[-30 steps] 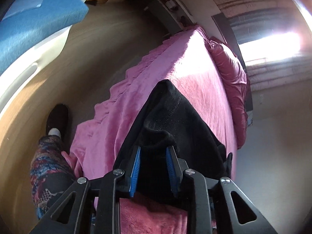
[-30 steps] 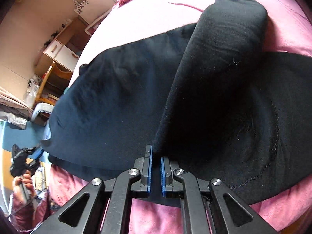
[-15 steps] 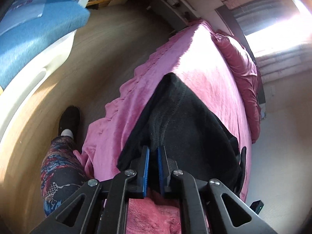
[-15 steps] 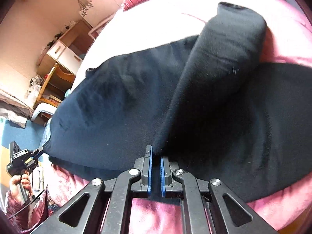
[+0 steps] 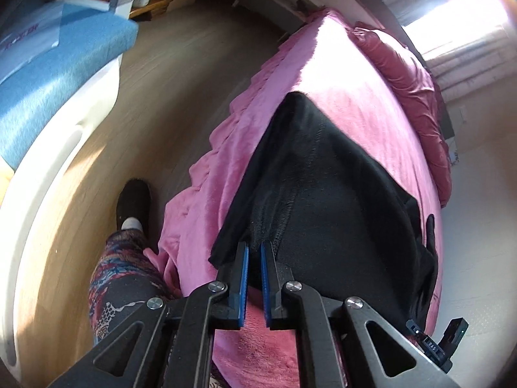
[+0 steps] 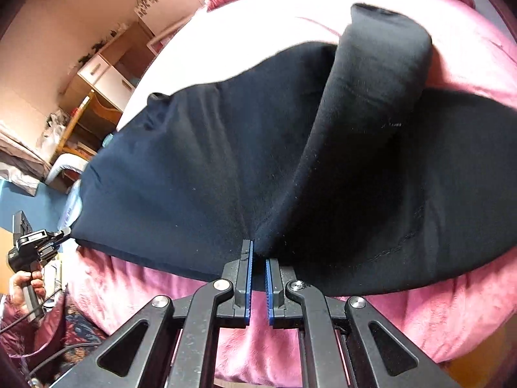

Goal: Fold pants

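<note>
On the bed (image 5: 339,74), covered by a pink blanket (image 6: 420,310), the black pants (image 6: 200,174) lie spread across the near edge. One leg (image 6: 381,74) is doubled back toward the far side, its hem opening visible; probably a first fold in progress.

Left tool (image 5: 254,249): clenched on a bunched fold of the pants at the near edge; fabric fans out from the blue pads (image 5: 244,278). Likely gripping one end so the cloth can be lifted evenly.

Right tool (image 6: 259,255): clenched on a pinch of pants, creases radiating from the grip.

Hard to make out: dark fabric hides seams, so waistband versus cuff at each grip is uncertain. How much cloth sits between the pads is not visible. Window glare washes out the bed's far end. The operator's leg (image 5: 119,278) is cut off at the frame.
</note>
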Demonstrator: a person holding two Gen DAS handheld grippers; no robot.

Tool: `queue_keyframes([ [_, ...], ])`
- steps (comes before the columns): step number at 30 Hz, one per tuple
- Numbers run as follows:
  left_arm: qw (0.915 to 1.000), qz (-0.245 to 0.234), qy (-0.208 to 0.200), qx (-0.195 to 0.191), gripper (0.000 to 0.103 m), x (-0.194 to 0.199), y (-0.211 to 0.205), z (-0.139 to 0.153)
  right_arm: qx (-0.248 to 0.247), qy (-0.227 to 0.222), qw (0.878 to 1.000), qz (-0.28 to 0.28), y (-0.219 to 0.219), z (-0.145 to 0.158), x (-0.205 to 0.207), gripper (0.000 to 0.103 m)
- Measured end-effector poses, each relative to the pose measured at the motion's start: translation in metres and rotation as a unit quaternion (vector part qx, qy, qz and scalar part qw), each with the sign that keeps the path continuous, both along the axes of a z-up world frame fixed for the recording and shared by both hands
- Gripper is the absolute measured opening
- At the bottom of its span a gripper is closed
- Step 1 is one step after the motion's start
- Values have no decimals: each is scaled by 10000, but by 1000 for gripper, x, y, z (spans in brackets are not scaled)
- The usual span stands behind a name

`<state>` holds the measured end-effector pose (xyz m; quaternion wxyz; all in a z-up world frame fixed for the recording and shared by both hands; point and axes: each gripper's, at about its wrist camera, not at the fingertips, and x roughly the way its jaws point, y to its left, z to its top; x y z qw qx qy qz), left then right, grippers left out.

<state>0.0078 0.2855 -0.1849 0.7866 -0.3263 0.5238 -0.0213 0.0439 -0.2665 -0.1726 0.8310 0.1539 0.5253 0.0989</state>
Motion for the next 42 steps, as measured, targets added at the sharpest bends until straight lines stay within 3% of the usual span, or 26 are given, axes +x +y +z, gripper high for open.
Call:
queue_keyframes([
  [3,10000,17,-18,-77,7,-2,4,2,-181,2,9998,115,4,1,-2,6],
  [7,9996,-61,259,101,7,0,-1,-12,-243,372,9990,89,6,-28,5,6],
  [12,9989,-126,359,259,8,5,-6,-15,-313,347,9988,167,13,-27,13,6],
  [13,9985,-166,394,354,10,6,-8,-12,-328,341,9987,187,14,-25,13,6],
  [14,9977,-172,441,487,17,6,-8,-9,-324,356,9986,196,14,-24,13,7],
  [15,9965,-97,493,670,24,6,-7,-4,-275,396,9986,229,14,-23,14,10],
  [16,9954,-7,501,816,24,6,-5,3,-176,419,9986,283,15,-20,15,13],
  [19,9922,276,209,1198,25,5,1,31,-145,415,9985,329,-1,-7,6,38],
  [22,9889,260,-342,1425,27,5,-7,59,-271,265,9992,95,-27,17,3,40],
  [24,9889,20,-618,1349,27,8,-22,69,-439,82,9989,-164,-46,35,6,40],
  [27,9847,-701,-988,1256,27,18,-66,75,-743,-243,9948,-657,-71,64,32,41],
  [32,9713,-1939,-1161,749,27,36,-150,63,-1143,-486,9851,-1189,-89,82,119,43],
  [37,9524,-2797,-1071,574,27,36,-220,48,-1593,-81,9764,-1456,-78,58,220,48],
  [42,9474,-3051,-881,399,27,33,-243,34,-2132,709,9635,-1457,-86,18,284,50],
])
